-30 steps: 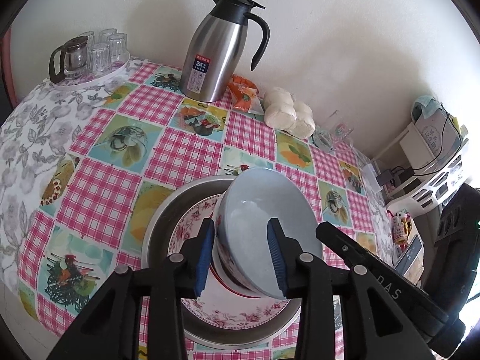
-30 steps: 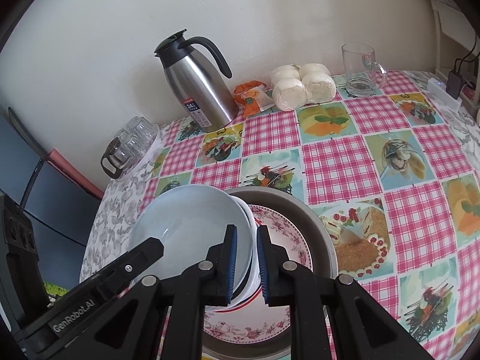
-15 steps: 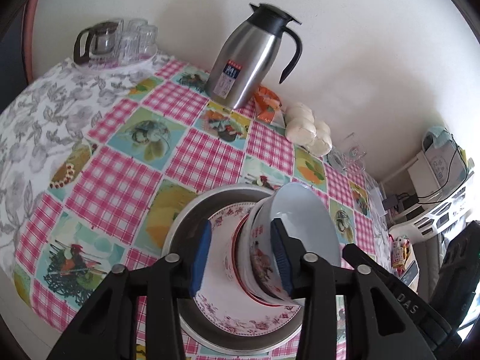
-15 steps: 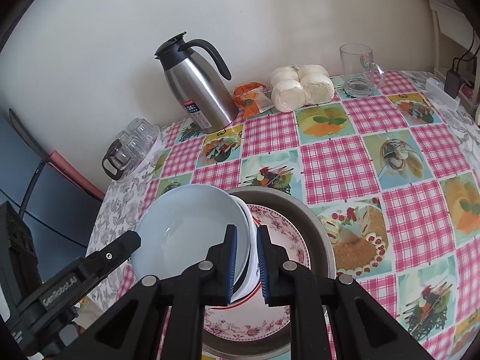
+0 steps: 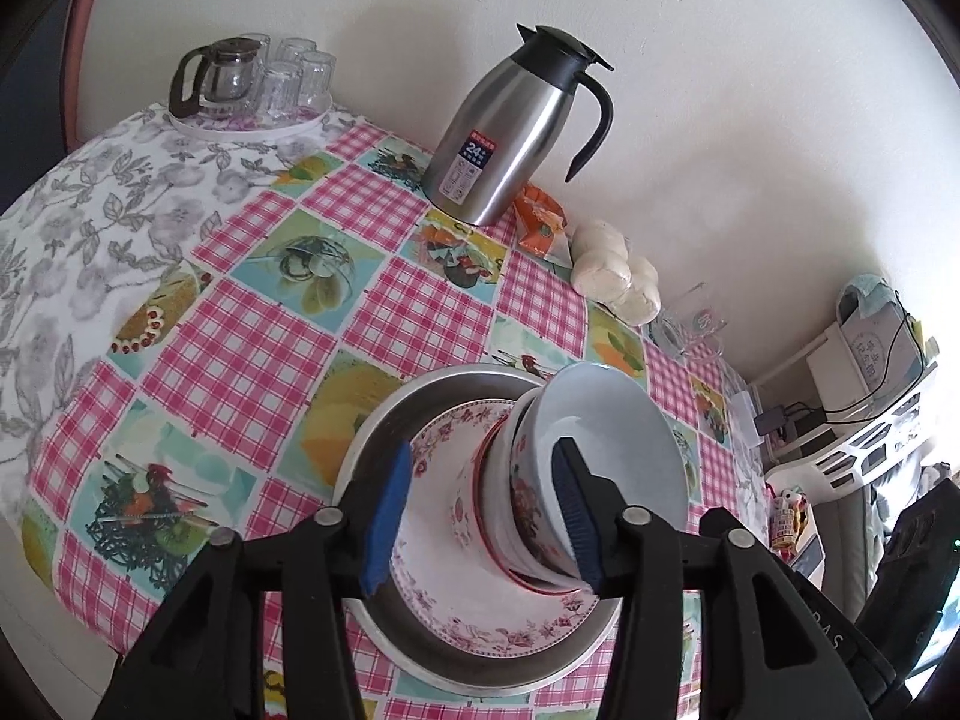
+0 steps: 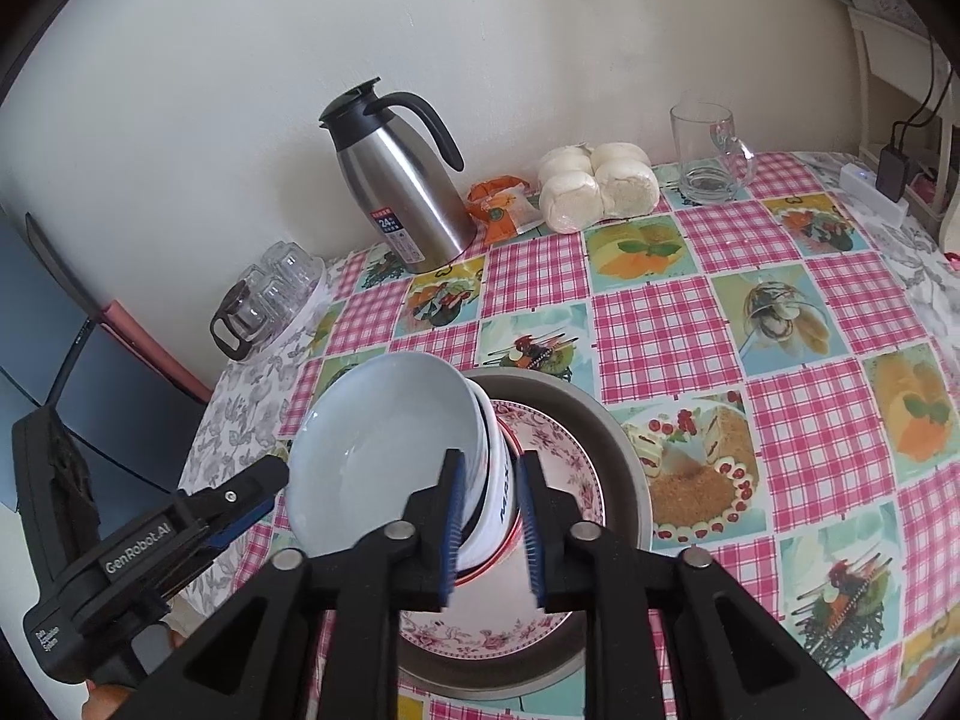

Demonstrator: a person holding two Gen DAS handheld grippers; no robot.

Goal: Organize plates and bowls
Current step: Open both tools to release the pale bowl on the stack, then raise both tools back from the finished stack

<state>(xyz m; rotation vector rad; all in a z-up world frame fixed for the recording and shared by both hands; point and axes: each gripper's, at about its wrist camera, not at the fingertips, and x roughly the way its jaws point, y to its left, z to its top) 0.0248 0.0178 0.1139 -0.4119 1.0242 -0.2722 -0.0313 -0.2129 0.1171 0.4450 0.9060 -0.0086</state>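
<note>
A stack of nested bowls (image 5: 558,480) (image 6: 396,450), pale blue inside, floral and red-rimmed outside, leans tilted on a floral plate (image 5: 504,618) (image 6: 558,462) that lies in a round metal pan (image 5: 396,420) (image 6: 624,456). My right gripper (image 6: 487,531) is shut on the rim of the bowl stack. My left gripper (image 5: 480,519) is open, its jaws spread wide around the stack's lower side, one blue pad inside the top bowl; it also shows at the left of the right wrist view (image 6: 240,510).
On the checkered tablecloth (image 5: 252,360) stand a steel thermos jug (image 5: 516,132) (image 6: 396,192), a tray of glasses with a small pot (image 5: 252,84) (image 6: 264,300), steamed buns (image 5: 612,282) (image 6: 594,186), an orange snack packet (image 6: 501,204) and a glass mug (image 6: 708,156). Shelving with cables (image 5: 852,390) is at the right.
My left gripper has opened and let go of the bowl stack, and has drawn back. The stack now rests tilted on the plate, held only by the right gripper.
</note>
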